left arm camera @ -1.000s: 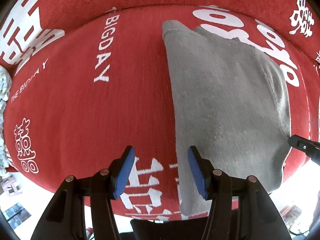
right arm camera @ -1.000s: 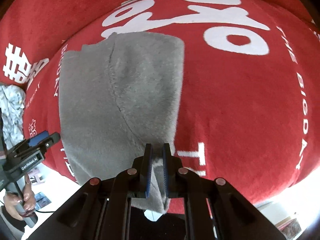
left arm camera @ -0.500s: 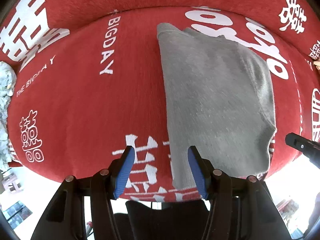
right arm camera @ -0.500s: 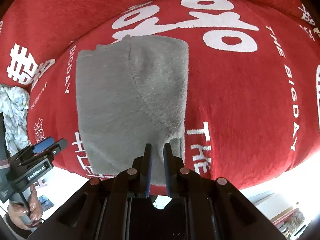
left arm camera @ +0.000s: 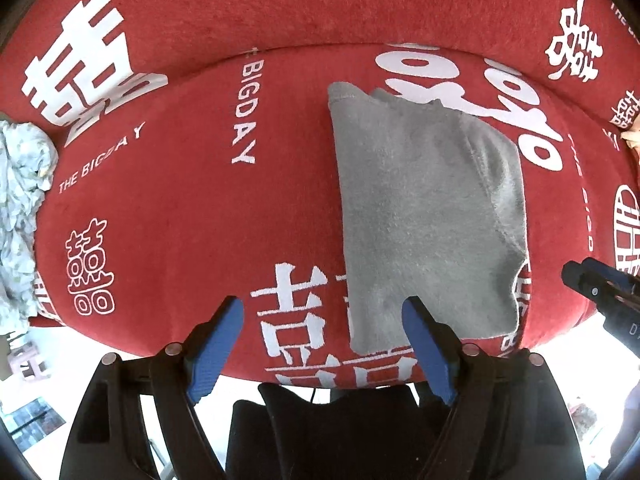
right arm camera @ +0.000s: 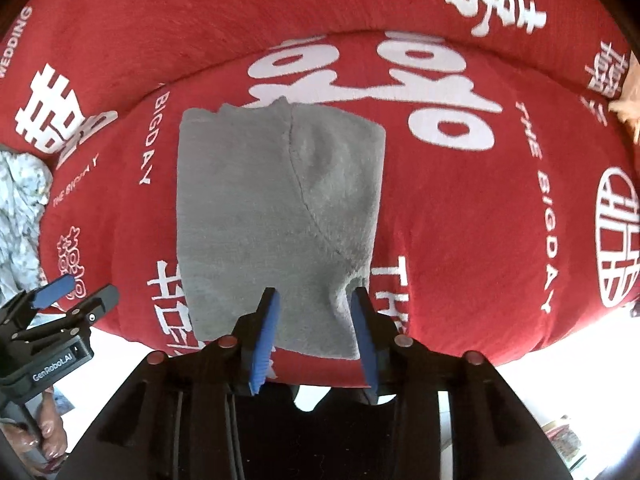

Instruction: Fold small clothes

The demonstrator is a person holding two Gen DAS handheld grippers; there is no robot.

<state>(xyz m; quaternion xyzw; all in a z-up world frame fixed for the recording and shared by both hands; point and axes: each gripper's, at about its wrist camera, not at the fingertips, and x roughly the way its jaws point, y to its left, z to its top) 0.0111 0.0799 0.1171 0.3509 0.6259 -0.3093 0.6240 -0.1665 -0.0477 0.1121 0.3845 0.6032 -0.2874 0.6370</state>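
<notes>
A grey fleece garment (left arm camera: 428, 216) lies folded flat on the red blanket (left arm camera: 192, 216), seen also in the right wrist view as the grey garment (right arm camera: 276, 216). My left gripper (left arm camera: 322, 312) hangs above the garment's near left corner, its jaws opening, nothing between the blue pads. My right gripper (right arm camera: 316, 304) hangs above the garment's near right corner, its jaws opening, with no cloth pinched. The left gripper (right arm camera: 76, 296) shows at the left edge of the right wrist view, a hand (right arm camera: 44, 436) under it. The right gripper's tip (left arm camera: 592, 280) shows at the far right of the left wrist view.
The red blanket with white lettering covers a cushioned seat with a raised back (right arm camera: 280, 8). A pale patterned cloth (left arm camera: 20, 208) is bunched at the left end. A peach-coloured item (right arm camera: 626, 104) sits at the far right. The seat's front edge drops to a bright floor (left arm camera: 36, 360).
Both grippers have risen away from the garment, which now looks smaller. The right jaws, shut on the garment's near edge before, have spread and let it go. The left jaws stand wider.
</notes>
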